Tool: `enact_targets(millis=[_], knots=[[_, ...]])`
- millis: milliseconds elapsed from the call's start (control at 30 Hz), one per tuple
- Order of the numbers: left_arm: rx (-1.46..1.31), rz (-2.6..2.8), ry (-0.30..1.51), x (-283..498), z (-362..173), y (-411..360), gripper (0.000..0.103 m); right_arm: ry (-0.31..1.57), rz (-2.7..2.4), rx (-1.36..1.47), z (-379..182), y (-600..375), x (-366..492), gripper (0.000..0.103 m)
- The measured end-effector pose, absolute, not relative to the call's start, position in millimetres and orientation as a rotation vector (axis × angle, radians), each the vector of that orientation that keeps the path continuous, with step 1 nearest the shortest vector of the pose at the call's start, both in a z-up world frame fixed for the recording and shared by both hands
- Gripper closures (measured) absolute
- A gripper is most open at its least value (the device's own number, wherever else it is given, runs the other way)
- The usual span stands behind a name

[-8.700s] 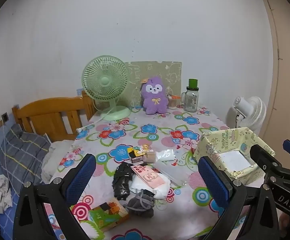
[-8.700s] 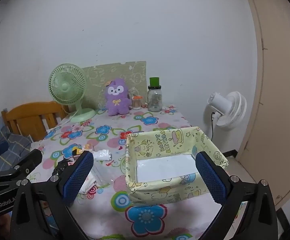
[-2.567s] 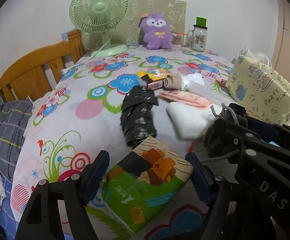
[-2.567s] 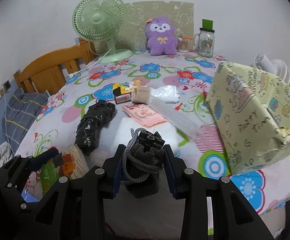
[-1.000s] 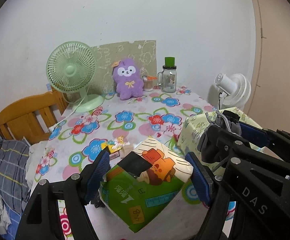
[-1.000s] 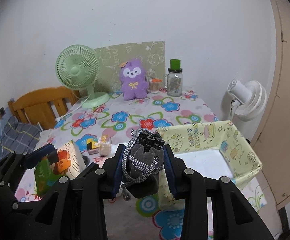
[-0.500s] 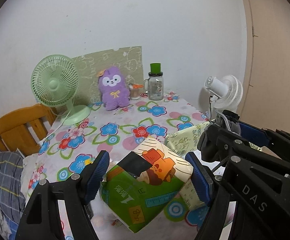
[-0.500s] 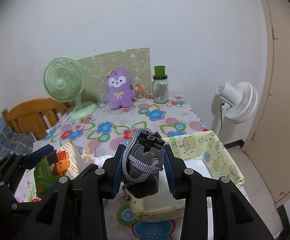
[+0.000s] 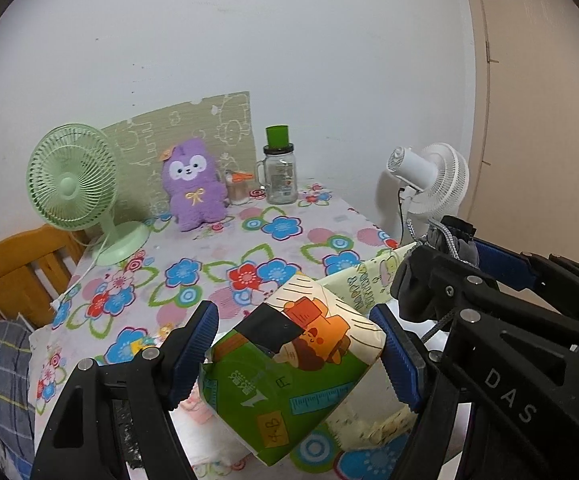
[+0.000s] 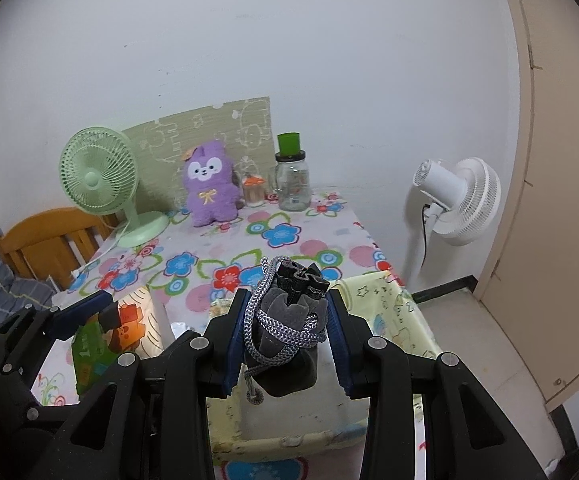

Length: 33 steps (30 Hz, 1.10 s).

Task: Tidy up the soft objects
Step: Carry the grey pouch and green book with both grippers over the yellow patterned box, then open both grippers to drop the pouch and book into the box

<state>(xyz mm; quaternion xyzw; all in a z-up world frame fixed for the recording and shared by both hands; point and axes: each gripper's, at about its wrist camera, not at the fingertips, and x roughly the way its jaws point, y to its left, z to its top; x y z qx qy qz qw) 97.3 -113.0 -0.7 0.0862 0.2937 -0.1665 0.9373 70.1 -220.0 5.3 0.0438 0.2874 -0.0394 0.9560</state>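
My left gripper (image 9: 295, 350) is shut on a green tissue pack (image 9: 289, 376) with a cartoon bear print and holds it in the air above the table, just left of the yellow fabric box (image 9: 363, 286). My right gripper (image 10: 285, 338) is shut on a dark grey drawstring pouch (image 10: 289, 336) with a grey cord, held directly over the open yellow box (image 10: 389, 308). The right gripper with the pouch (image 9: 447, 240) also shows at the right of the left wrist view. The tissue pack (image 10: 109, 344) shows at the left of the right wrist view.
The table has a floral cloth (image 9: 217, 256). At its back stand a green desk fan (image 9: 73, 192), a purple plush toy (image 9: 193, 184) and a glass jar with a green lid (image 9: 279, 172). A white floor fan (image 10: 455, 200) stands right of the table; a wooden bed frame (image 9: 13, 272) is at left.
Both grippers have carried their loads further right and forward. The pouch now hangs over the box's opening, and the tissue pack is closer to the box's left wall.
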Motion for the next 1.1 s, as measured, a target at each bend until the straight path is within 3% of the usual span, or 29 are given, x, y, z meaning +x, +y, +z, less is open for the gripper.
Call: enact_targets(millis=[800, 1100], knots=[[0.212, -0.420, 0.701, 150, -35, -170, 0.023, 0.665, -0.137, 0.129, -24, -271, 117, 0.062], [0.196, -0.402, 0.753, 161, -46, -173, 0.009, 0.716, -0.148, 0.129, -40, -274, 136, 0.061]])
